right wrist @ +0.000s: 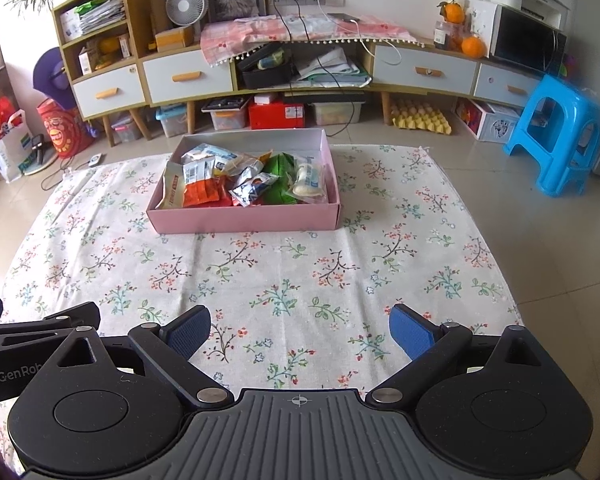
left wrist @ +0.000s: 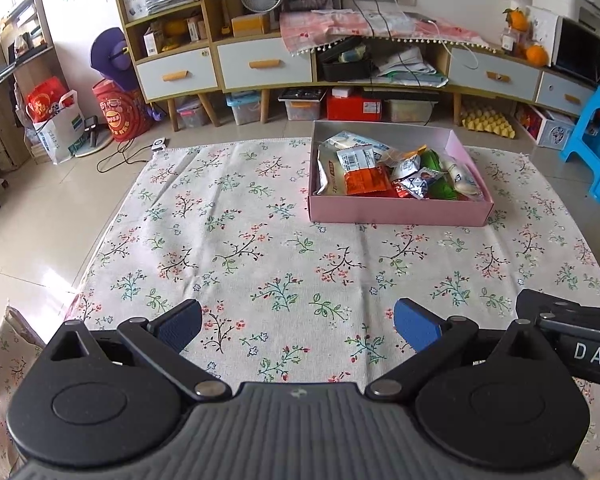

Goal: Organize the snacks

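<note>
Pink cardboard forms the box [left wrist: 400, 212], seen from the left wrist on the floral cloth [left wrist: 228, 240] well ahead, snacks [left wrist: 396, 172] heaped inside; the left tool [left wrist: 298, 326] is held spread and empty (apparently nothing remains to collect). From the right wrist, the right tool [right wrist: 300, 330] is likewise spread, kept well short of the box.

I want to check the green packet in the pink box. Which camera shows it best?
The right wrist view: the green packet lies nearly centred and mostly uncovered. In the left wrist view other snacks cover most of it.
</note>
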Tool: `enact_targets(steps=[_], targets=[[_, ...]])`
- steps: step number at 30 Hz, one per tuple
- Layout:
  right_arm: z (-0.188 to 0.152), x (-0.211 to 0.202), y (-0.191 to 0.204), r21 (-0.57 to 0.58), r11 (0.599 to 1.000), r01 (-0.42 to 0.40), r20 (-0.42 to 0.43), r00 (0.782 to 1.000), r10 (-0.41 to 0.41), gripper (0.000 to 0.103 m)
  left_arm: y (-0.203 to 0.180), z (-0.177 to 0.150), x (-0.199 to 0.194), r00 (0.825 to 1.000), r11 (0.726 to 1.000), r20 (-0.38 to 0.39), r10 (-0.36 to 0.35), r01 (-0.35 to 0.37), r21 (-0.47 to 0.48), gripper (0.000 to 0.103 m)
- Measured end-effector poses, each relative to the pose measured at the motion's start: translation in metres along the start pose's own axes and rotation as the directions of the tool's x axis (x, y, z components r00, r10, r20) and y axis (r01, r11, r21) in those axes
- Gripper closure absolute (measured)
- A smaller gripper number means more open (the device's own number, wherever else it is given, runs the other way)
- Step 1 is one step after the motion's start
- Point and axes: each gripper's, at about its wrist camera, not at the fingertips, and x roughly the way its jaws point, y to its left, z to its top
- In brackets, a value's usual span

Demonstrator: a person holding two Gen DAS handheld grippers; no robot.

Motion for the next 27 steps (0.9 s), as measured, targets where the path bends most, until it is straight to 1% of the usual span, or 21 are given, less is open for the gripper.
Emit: enact_targets(steps=[14, 27], targets=[[-0.0004, 0.0027, -0.0054, 0.016, 1.0, -0.002, -0.018, 1.0, 0.002, 0.005, -0.0038, 0.0001, 0.0014, 1.0, 1.0, -0.011, 0.002, -0.002, 0.014, 0.001], [-0.0002, 0.0025, -0.0054, 0.015, 1.0, -0.002, -0.017, 1.0, 0.002, 0.005, -0.0038, 0.0001, 0.0025, 1.0, 1.0, -0.019, 0.003, -0.003, 0.014, 0.001]])
